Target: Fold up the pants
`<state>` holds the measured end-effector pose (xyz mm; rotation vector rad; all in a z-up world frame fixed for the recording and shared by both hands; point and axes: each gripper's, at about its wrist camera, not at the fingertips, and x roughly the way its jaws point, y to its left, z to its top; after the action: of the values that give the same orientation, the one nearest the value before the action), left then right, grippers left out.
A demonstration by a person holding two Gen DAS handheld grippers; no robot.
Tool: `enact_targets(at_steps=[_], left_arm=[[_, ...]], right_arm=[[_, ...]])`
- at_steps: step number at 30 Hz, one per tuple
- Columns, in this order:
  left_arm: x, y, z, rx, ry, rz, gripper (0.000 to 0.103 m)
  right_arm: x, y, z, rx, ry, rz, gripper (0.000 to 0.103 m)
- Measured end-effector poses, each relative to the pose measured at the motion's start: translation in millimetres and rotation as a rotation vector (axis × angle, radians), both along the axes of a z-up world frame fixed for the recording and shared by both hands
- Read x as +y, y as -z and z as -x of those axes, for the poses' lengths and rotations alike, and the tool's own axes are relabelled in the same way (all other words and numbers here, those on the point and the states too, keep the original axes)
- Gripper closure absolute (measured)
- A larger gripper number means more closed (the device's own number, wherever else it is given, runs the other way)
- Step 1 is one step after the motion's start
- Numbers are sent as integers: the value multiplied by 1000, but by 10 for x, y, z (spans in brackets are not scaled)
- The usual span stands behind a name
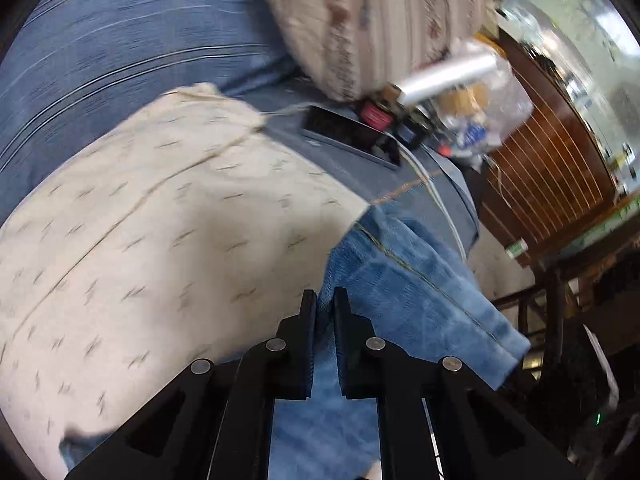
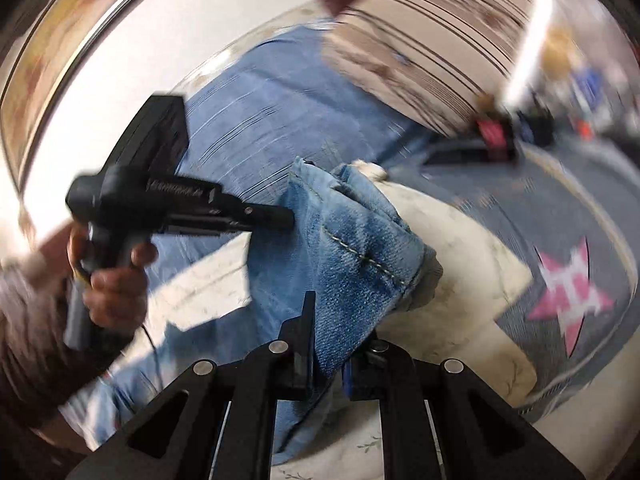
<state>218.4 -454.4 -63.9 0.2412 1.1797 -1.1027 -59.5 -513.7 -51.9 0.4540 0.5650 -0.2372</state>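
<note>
Both tongs, left (image 1: 325,300) and right (image 2: 326,320), are pinching the jeans (image 2: 352,248) mid-air; probably mid-fold, laying flat's still left.

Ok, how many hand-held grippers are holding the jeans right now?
2. The left hand-held gripper pinches the jeans at one edge; the right hand-held gripper is clamped on a bunched denim fold. Other contact may be hidden by blur.

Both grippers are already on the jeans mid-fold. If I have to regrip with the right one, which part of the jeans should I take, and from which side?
Take the stitched hem edge of the jeans, where the denim is doubled and stiff. Come in from below along the right gripper line, fingers straddling the seam, since that edge stands up off the cream cloth. The left gripper holds the other part, apparently closed on denim.
</note>
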Motion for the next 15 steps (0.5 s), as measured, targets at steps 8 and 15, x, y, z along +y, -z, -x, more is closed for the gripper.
enact_targets(at_steps=[8, 15], left_arm=[[1226, 46, -9, 60, -200, -79, 95], [2351, 478, -55, 225, -416, -162, 95]], right_arm=[[1318, 9, -267, 127, -269, 251, 88], [2438, 420, -415, 328, -531, 361, 55]])
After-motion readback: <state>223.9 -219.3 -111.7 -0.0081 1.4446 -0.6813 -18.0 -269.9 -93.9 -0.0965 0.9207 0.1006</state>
